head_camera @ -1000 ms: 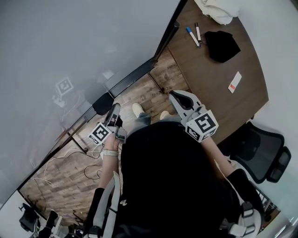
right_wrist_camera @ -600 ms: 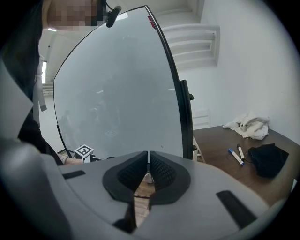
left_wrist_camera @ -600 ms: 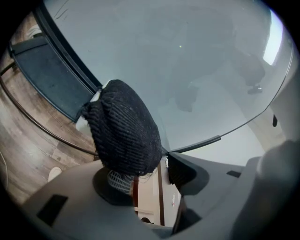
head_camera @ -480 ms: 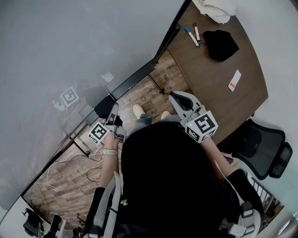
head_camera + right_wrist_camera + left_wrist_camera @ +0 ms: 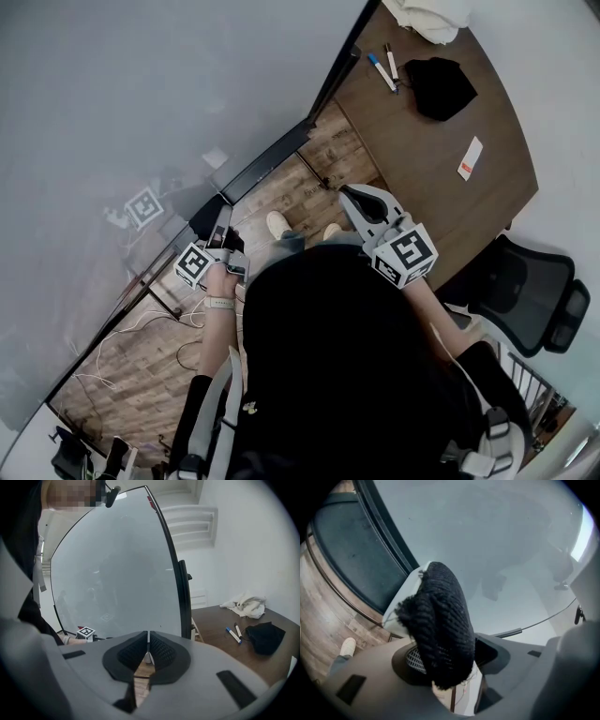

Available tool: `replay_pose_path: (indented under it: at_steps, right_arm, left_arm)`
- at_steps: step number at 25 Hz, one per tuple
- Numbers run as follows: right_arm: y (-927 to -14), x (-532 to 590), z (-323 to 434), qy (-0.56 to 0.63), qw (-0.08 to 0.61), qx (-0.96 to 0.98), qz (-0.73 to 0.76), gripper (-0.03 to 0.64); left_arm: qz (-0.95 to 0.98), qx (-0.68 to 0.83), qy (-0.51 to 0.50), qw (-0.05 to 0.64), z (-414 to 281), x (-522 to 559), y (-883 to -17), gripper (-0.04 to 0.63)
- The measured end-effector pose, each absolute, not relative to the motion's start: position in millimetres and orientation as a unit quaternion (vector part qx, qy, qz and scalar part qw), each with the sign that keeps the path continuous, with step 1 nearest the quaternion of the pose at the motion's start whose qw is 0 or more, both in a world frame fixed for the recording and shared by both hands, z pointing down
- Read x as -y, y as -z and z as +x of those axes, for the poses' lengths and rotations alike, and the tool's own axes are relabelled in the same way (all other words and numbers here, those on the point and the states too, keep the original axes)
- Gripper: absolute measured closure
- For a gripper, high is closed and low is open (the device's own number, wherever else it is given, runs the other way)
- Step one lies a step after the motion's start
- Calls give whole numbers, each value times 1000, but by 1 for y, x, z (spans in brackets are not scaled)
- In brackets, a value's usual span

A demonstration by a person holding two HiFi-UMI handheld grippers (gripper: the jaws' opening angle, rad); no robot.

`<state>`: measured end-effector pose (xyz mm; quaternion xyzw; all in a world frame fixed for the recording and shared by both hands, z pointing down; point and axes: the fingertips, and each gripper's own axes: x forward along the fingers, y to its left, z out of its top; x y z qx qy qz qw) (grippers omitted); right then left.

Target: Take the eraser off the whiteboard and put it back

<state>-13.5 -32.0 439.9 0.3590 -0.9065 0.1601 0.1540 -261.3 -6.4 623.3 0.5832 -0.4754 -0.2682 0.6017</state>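
The eraser [image 5: 440, 625] has a black knitted pad and a white back, and it lies against the whiteboard [image 5: 141, 94] near the bottom frame. It stands between the jaws of my left gripper [image 5: 450, 660], which are opening; a gap shows beside the right jaw. In the head view the left gripper [image 5: 223, 225] points at the board's lower edge, with the eraser [image 5: 206, 219] a dark patch at its tip. My right gripper [image 5: 354, 195] hangs away from the board, shut with nothing in it, its jaws meeting in a line [image 5: 148, 648].
A brown table [image 5: 422, 150] at the right carries two markers [image 5: 380, 67], a black cloth [image 5: 439, 86], a white cloth [image 5: 427, 19] and a small card [image 5: 467, 157]. A black office chair [image 5: 530, 300] stands beside it. Cables lie on the wooden floor [image 5: 141, 347].
My left gripper, with the eraser at its tip, has shifted slightly left and lower along the board's bottom edge. The right gripper has stayed put.
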Motion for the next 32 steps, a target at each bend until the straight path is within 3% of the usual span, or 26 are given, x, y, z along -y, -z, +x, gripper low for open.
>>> replay_pose_path:
  at_steps: [32]
  right_arm:
    - [-438, 22, -6, -163, 148, 917, 332, 589]
  left_arm:
    - [545, 494, 306, 605, -257, -16, -619, 438]
